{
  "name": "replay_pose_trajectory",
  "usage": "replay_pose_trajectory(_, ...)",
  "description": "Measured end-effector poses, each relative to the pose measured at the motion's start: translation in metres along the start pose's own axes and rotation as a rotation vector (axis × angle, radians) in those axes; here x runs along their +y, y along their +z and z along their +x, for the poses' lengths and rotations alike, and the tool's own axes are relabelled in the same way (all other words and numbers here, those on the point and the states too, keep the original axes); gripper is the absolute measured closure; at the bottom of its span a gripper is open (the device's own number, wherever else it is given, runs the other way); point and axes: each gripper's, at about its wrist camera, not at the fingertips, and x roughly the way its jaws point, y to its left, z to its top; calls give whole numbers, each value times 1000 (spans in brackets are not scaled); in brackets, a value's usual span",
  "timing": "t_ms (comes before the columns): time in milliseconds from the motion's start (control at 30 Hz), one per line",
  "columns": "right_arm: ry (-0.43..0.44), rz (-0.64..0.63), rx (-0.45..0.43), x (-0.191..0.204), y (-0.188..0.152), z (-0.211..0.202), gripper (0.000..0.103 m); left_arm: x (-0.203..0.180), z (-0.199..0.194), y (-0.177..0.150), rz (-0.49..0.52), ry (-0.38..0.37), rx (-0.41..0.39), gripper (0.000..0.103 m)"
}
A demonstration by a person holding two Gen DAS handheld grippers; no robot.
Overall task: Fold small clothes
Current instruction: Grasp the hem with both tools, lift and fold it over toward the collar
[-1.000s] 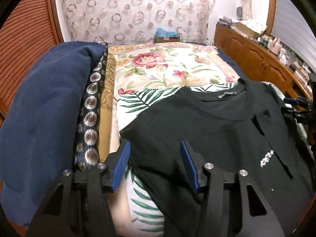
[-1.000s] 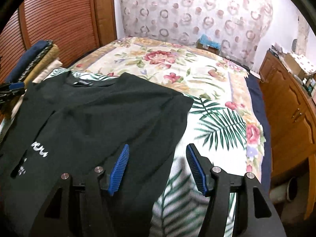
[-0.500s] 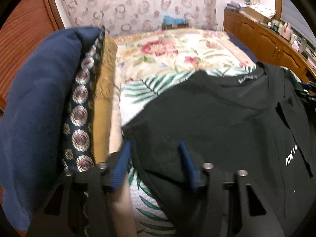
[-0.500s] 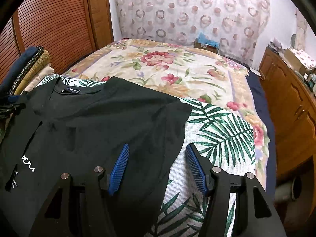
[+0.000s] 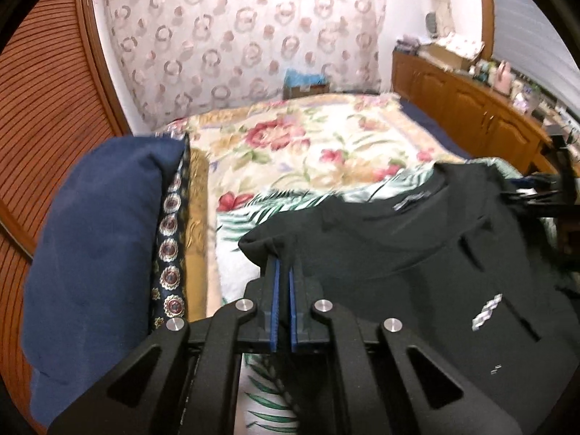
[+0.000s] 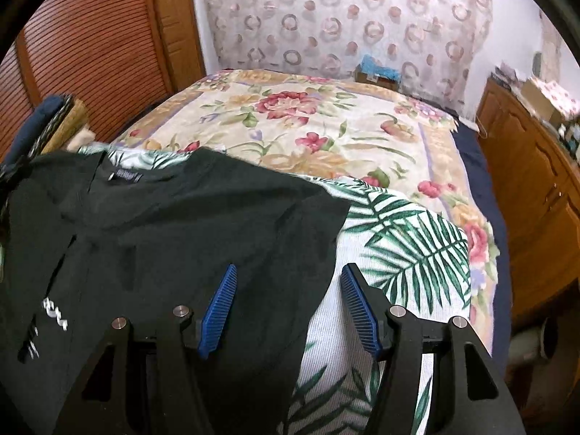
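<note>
A black T-shirt [image 5: 398, 253] with a small white print lies spread on a palm-leaf cloth [image 6: 406, 239] on the bed. My left gripper [image 5: 284, 264] is shut on the edge of the shirt's left sleeve, whose fabric bunches up over the blue pads. In the right wrist view the same black T-shirt [image 6: 181, 224] fills the lower left. My right gripper [image 6: 288, 270] hangs open over the shirt's right edge. One of its fingers is above the black fabric and the other above the palm-leaf cloth, and neither pad presses on anything.
A floral bedspread [image 5: 326, 145] covers the bed beyond the shirt. Stacked pillows and cushions [image 5: 98, 253] rise at the left. A louvred wooden door [image 6: 90, 36] stands behind them. Wooden cabinets [image 6: 536, 181] with clutter on top line the right side.
My left gripper has closed on the sleeve edge and risen, pulling the fabric up with it. The right gripper stays open and has shifted a little sideways.
</note>
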Motion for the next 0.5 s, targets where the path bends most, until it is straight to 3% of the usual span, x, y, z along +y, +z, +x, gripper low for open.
replay_pose_trajectory(100, -15, 17, 3, -4, 9, 7, 59, -3, -16, 1, -16, -46, -30, 98)
replay_pose_trajectory(167, -2, 22, 8, -3, 14, 11, 96, -8, -29, -2, -9, -66, -51, 98)
replay_pose_trajectory(300, 47, 22, -33, 8, 13, -5, 96, -13, -58, -14, -11, -113, -89, 98)
replay_pose_trajectory(500, 114, -6, -176, 39, -18, -83, 97, -21, -111, -41, -6, -171, -145, 98)
